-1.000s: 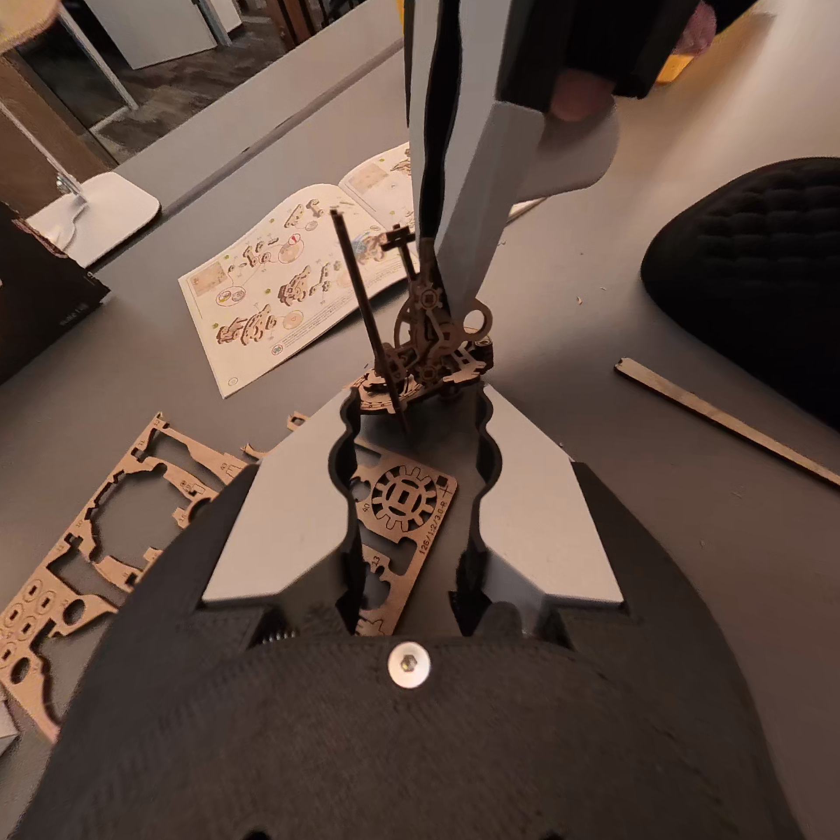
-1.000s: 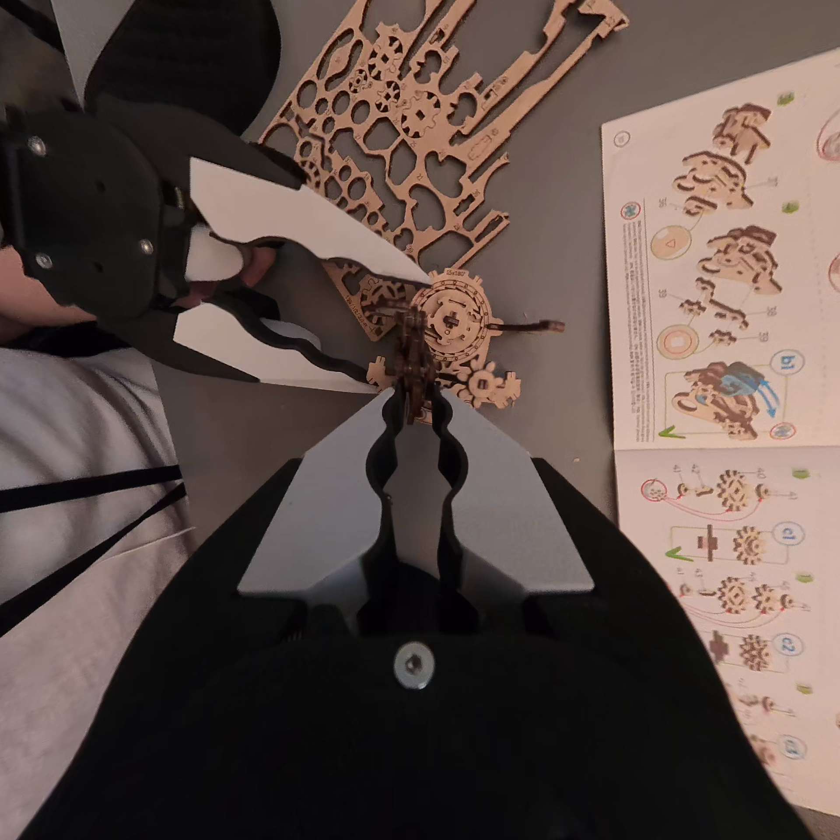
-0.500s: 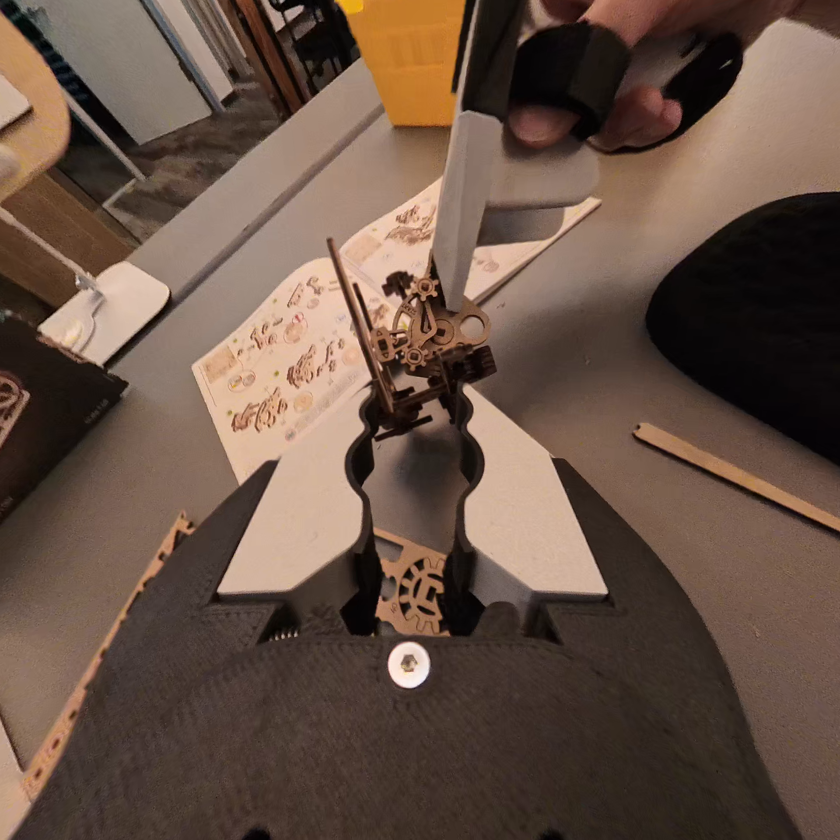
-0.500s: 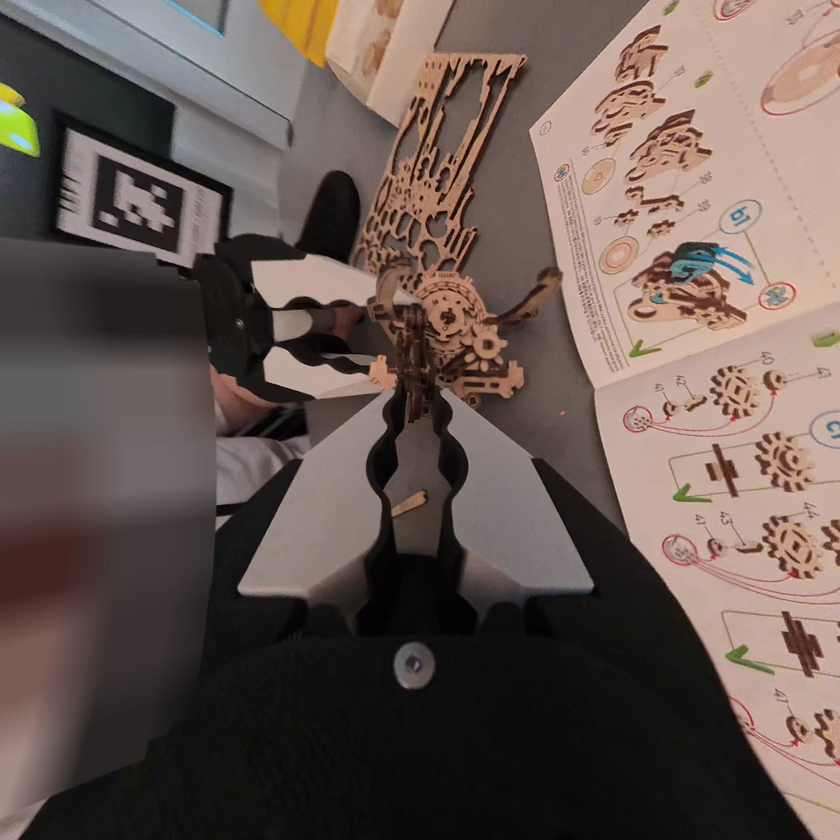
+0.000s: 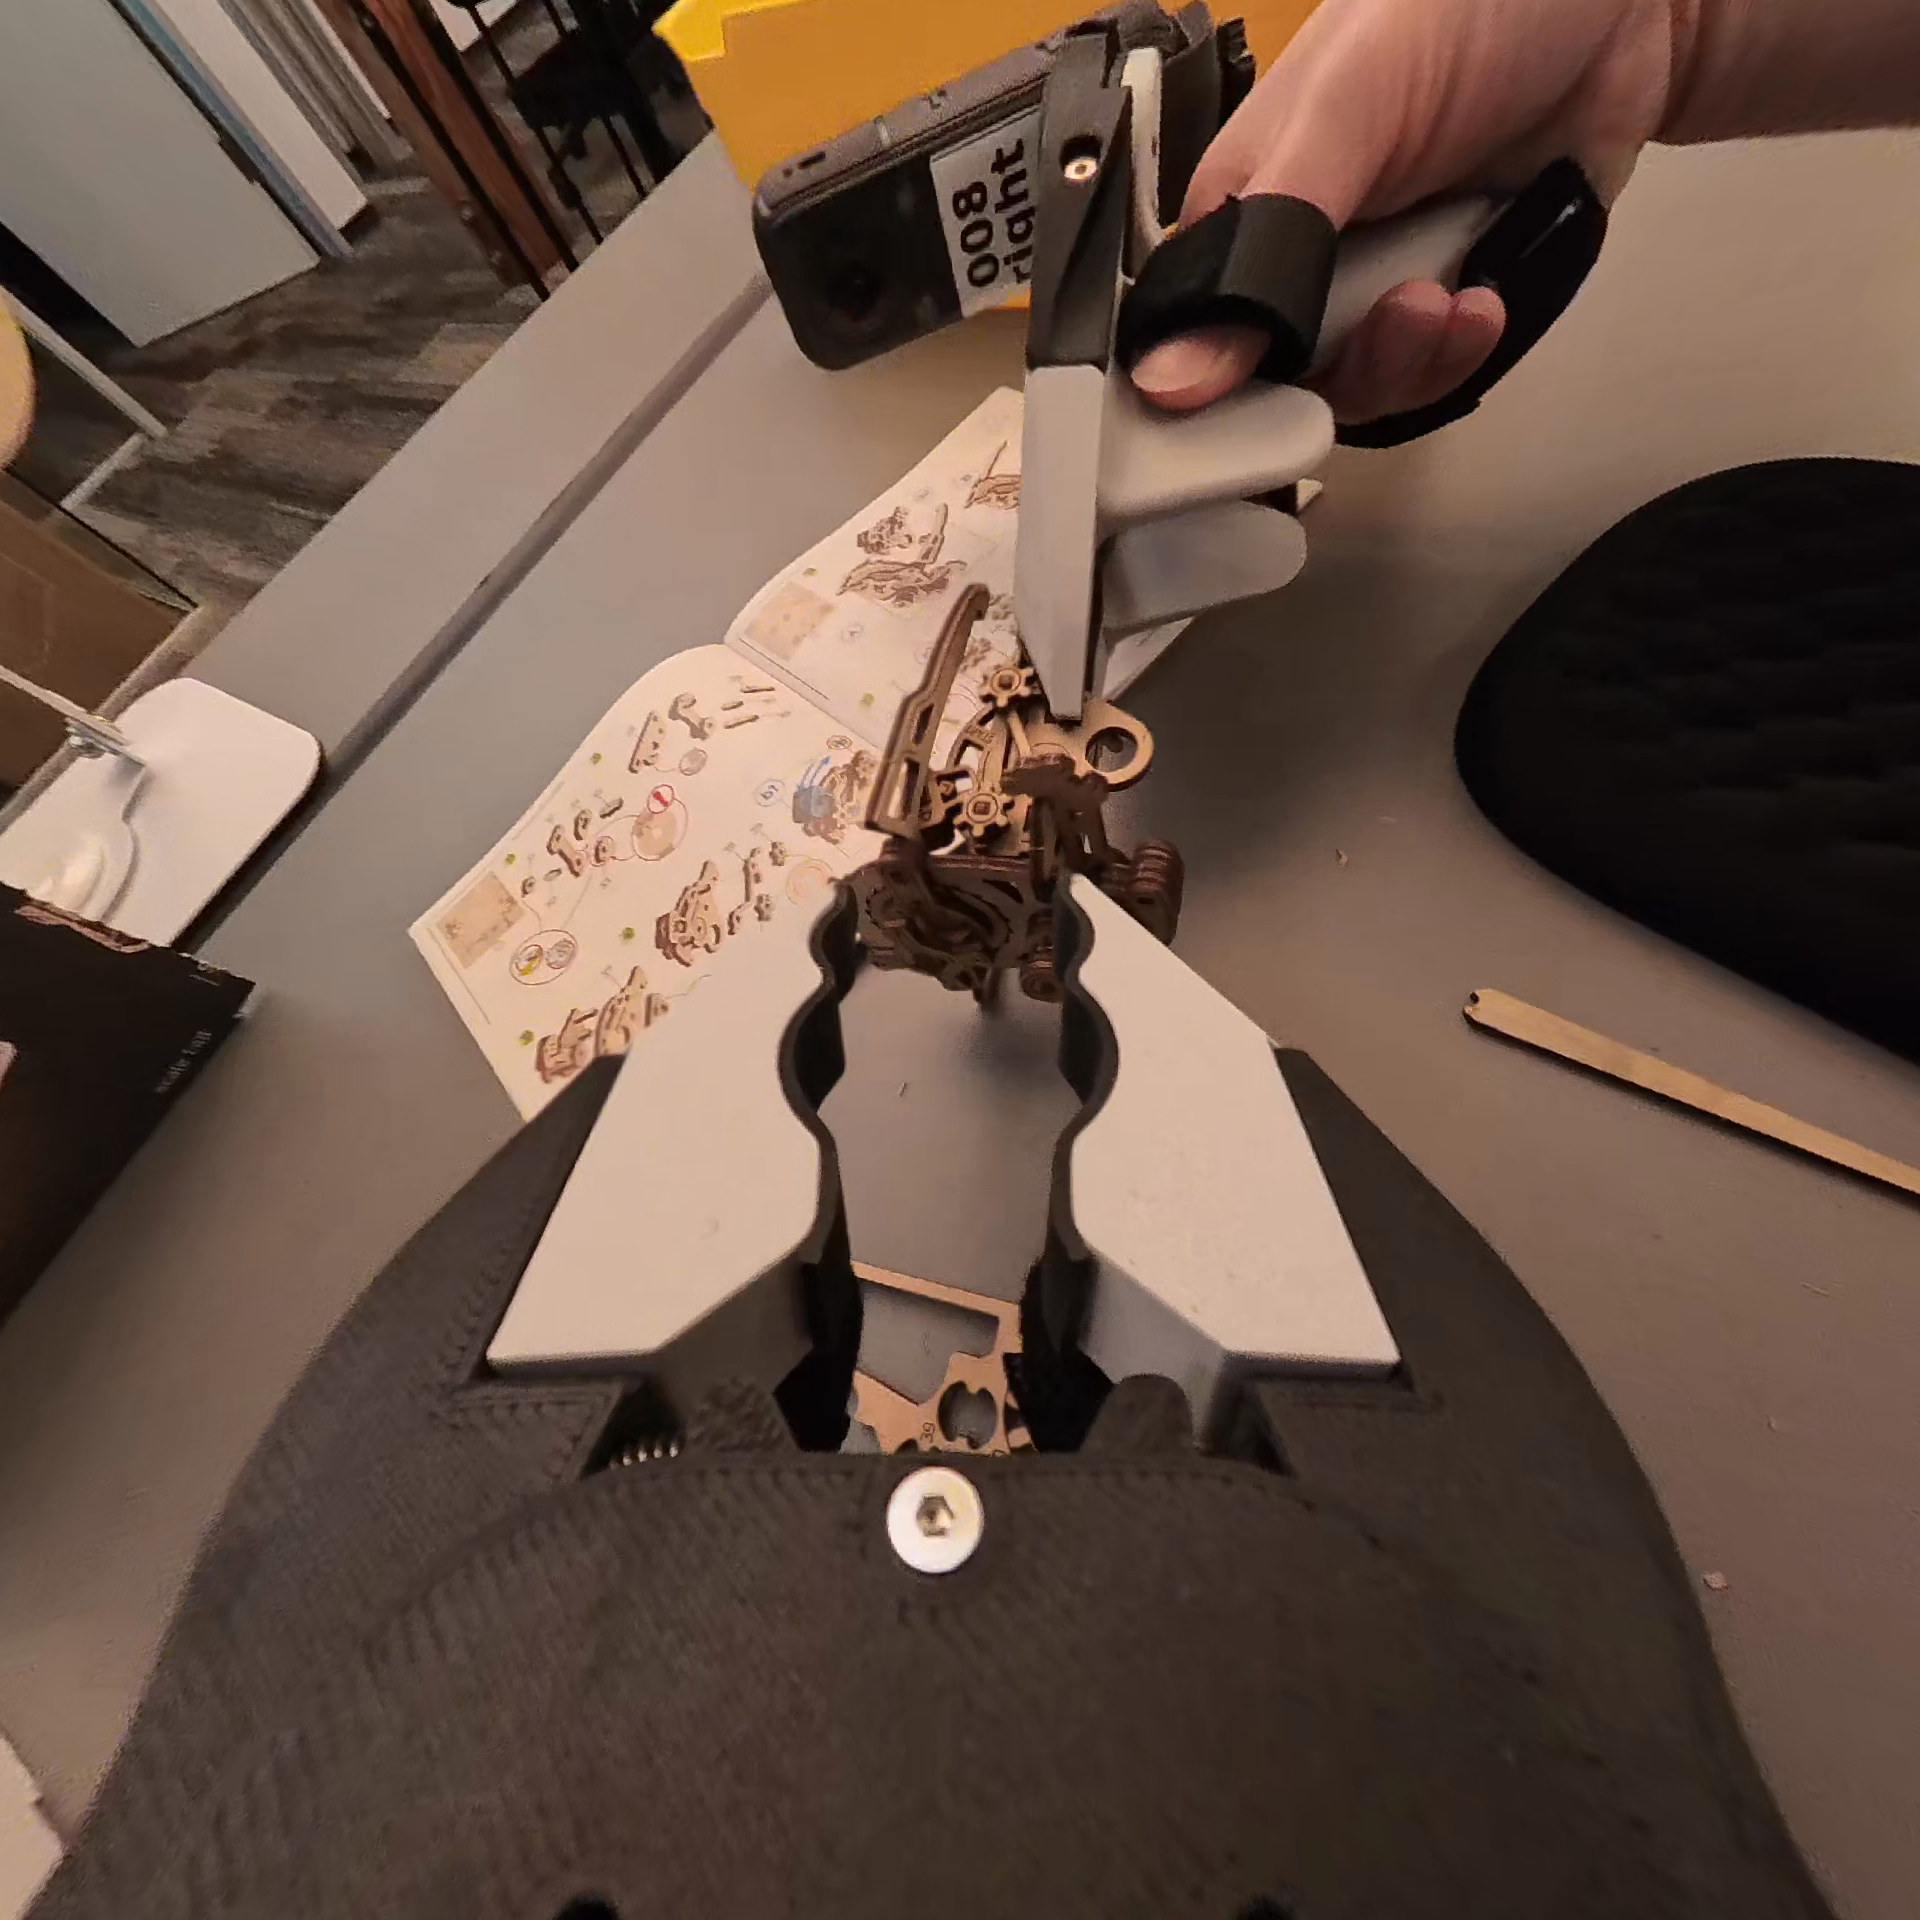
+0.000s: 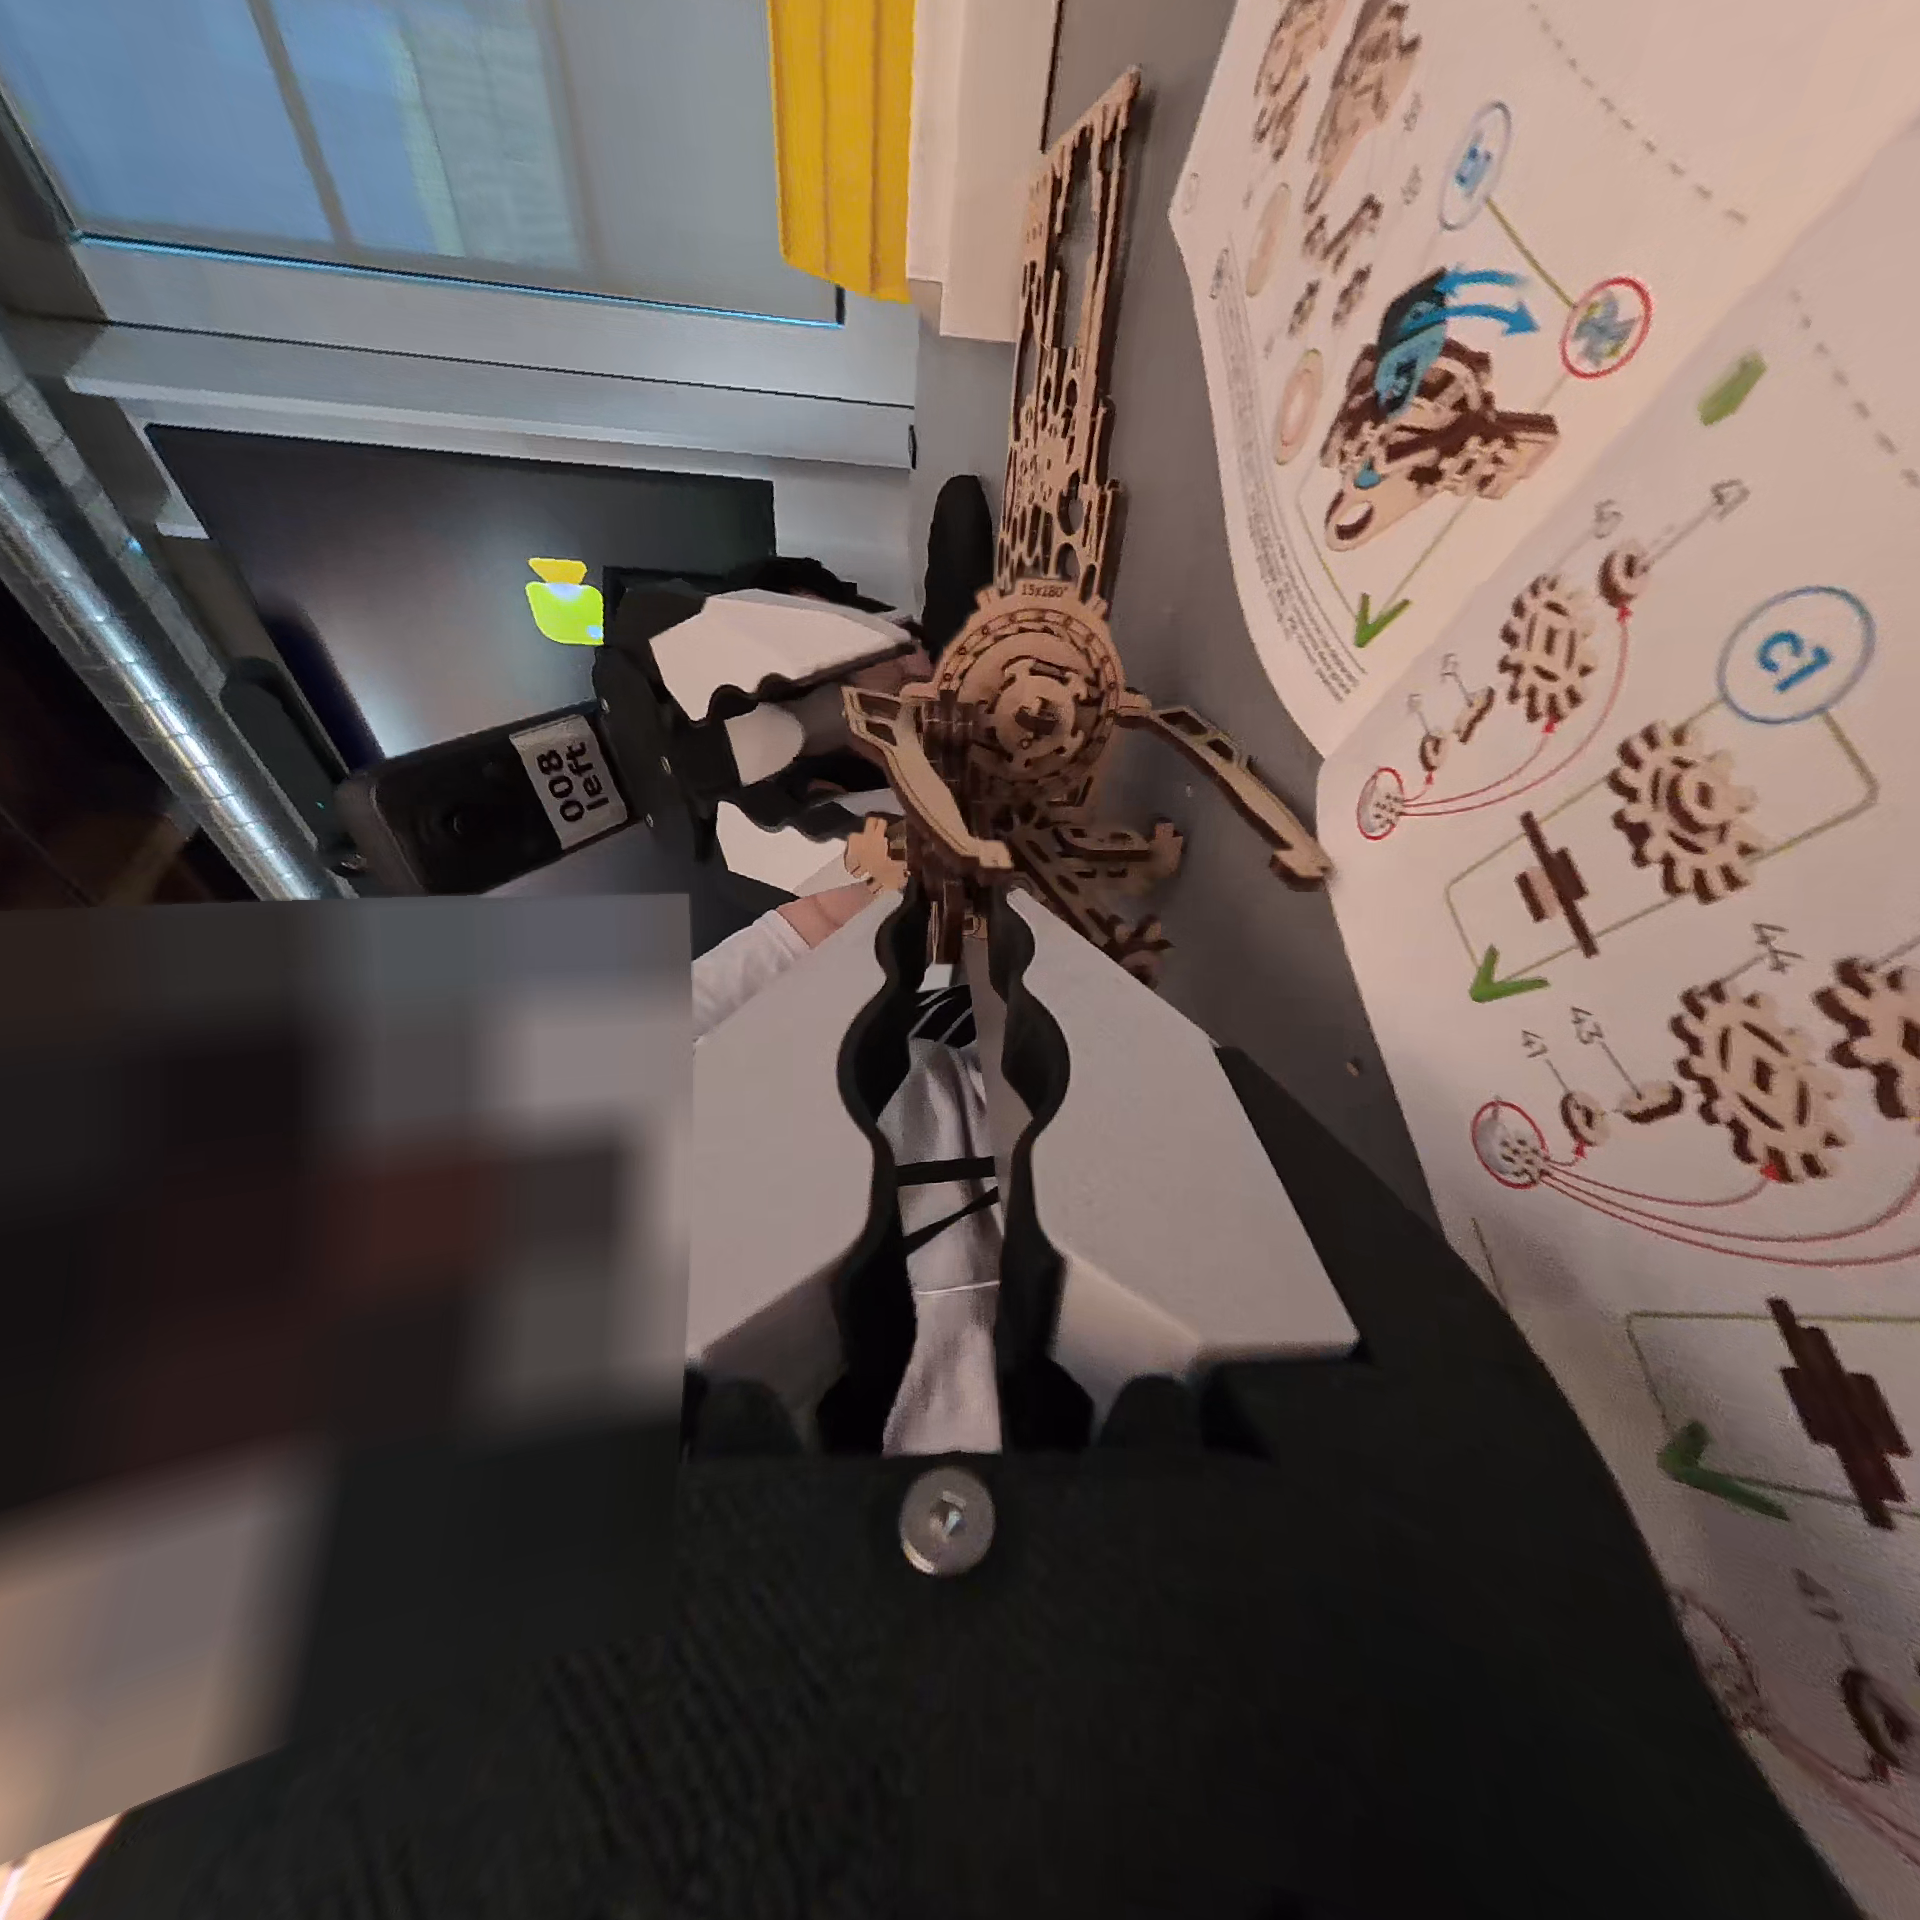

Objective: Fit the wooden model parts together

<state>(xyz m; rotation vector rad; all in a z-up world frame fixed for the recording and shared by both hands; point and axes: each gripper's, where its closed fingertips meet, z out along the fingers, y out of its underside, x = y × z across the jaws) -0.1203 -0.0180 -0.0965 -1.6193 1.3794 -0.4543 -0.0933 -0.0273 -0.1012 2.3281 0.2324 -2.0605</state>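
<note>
My fingers (image 5: 1174, 1122): pale grey, black wavy inner pads
Wooden model (image 5: 997, 862): tan-brown, dark laser-cut edges
Surface (image 5: 1455, 1247): plain grey
Booklet (image 5: 644, 831): white, tan drawings, blue, red and green marks
Bin (image 5: 883, 62): yellow
Cushion (image 5: 1704, 727): black, dimpled

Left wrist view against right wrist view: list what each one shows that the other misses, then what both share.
Only the left wrist view shows the loose wooden strip on the grey table, the black mesh cushion and the hand holding the right gripper.

Only the right wrist view shows the long punched-out wooden parts sheet lying on the table and a metal pipe.

Both show the wooden gear model held off the table, clamped by the left gripper and the right one together, and the open instruction booklet.
</note>
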